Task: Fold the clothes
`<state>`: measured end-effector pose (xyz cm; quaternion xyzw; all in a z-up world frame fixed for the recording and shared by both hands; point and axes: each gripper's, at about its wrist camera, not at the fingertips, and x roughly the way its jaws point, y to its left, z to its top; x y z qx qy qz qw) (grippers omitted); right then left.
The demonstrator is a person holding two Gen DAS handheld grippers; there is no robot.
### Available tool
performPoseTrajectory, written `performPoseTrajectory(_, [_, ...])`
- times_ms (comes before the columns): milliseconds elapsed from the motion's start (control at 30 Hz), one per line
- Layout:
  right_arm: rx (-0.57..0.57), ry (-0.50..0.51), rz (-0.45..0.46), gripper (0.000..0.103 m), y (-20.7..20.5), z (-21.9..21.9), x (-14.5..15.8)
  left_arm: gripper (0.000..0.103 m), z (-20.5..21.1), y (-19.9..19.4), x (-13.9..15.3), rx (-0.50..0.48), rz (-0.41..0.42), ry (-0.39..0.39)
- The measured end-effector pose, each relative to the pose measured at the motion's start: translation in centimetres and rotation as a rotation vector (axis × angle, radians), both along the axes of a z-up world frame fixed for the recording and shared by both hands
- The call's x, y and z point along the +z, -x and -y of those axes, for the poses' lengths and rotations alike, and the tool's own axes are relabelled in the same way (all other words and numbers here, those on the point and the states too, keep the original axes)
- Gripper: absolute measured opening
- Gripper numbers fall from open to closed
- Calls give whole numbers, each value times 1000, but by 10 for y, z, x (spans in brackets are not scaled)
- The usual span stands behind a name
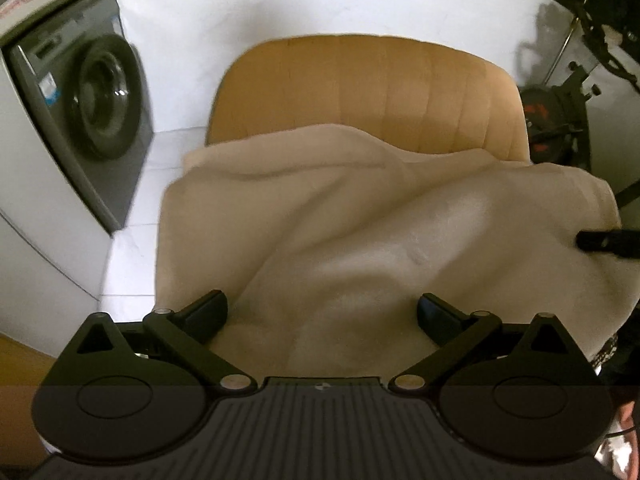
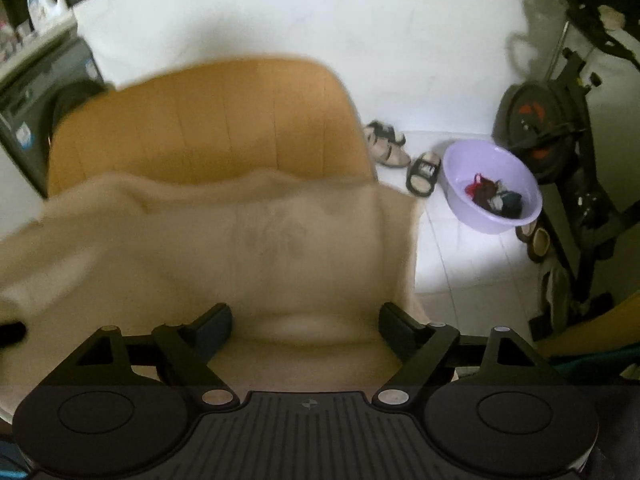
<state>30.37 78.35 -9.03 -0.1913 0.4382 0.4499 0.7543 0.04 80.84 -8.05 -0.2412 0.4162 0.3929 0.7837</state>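
Observation:
A beige fleece garment (image 1: 360, 216) lies spread over the seat of an orange-tan padded chair (image 1: 360, 84), rumpled with soft folds. My left gripper (image 1: 322, 312) hangs over its near left part, jaws wide apart, the cloth lying below them untouched. In the right wrist view the same beige garment (image 2: 248, 240) drapes across the chair (image 2: 208, 120). My right gripper (image 2: 306, 322) stands open above the near right edge of the cloth, nothing pinched. A black fingertip of the right gripper (image 1: 600, 242) shows at the right edge of the left wrist view.
A grey front-loading washing machine (image 1: 96, 100) stands left of the chair. On the white tiled floor to the right sit a lilac basin (image 2: 492, 184) with small dark clothes, sandals (image 2: 404, 156) and a black exercise bike (image 2: 548, 132).

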Motion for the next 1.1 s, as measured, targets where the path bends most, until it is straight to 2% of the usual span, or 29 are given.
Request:
performPoseTrajectory(33, [-3,-23,3,99,2,5,11,103,7,-2,5,-6,-6,-15])
performPoseTrajectory(67, [-3,-50,9,102,5,12,21,103,13,-2,11,-8,-9,-27])
performPoseTrajectory(167, [22,-112,18,102,14,37,53,103,30,-1,28,20,-14,-42])
performPoseTrajectory(300, [23,-128,25,102,19,75,81,103,67,-2,46,69,-54,-73])
performPoseTrajectory(433, [38,-152,34,102,30,130,105,103,118,-3,60,113,-48,-77])
performPoseTrajectory(600, [40,-171,32,102,42,215,123,103,194,1,72,140,-39,-57])
performPoseTrajectory(800, [57,-185,19,102,63,306,139,103,285,14,97,145,-31,-92])
performPoseTrajectory(1100, [-21,-257,41,102,117,405,173,103,368,56,130,99,40,-131])
